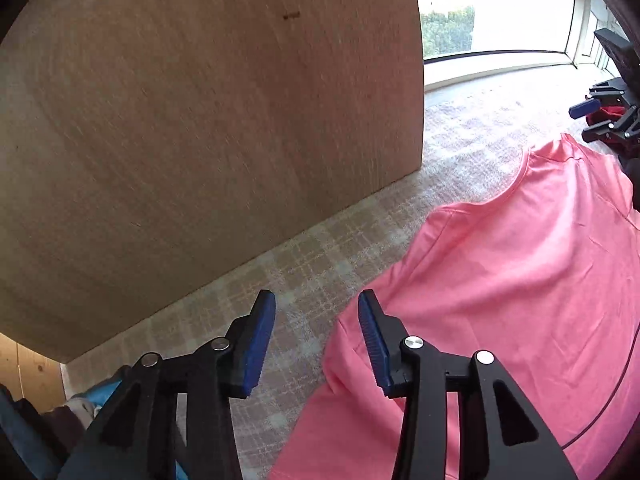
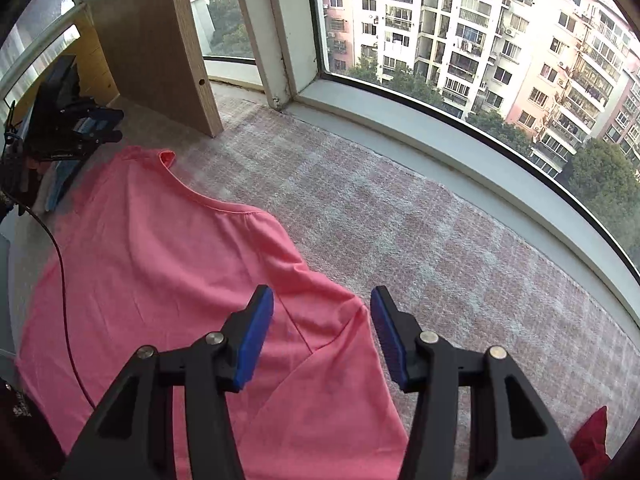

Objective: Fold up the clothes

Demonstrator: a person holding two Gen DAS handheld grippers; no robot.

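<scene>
The left tool (image 1: 317,320) hangs spread and empty above the plaid carpet (image 1: 304,264), beside a plywood panel (image 1: 200,120). The pink T-shirt (image 1: 500,280) lies flat on the carpet just to its right, its edge under the right finger. The right tool (image 2: 322,316), likewise spread and empty, straddles the shirt's sleeve (image 2: 340,320). The knit is soft and lightly creased.

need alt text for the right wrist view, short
Open right tongs with blue pads hover over the edge of a pink shirt spread flat on a checked blanket. Beyond it a curved window shows apartment blocks; the left tongs sit at far left by a wooden panel.
</scene>
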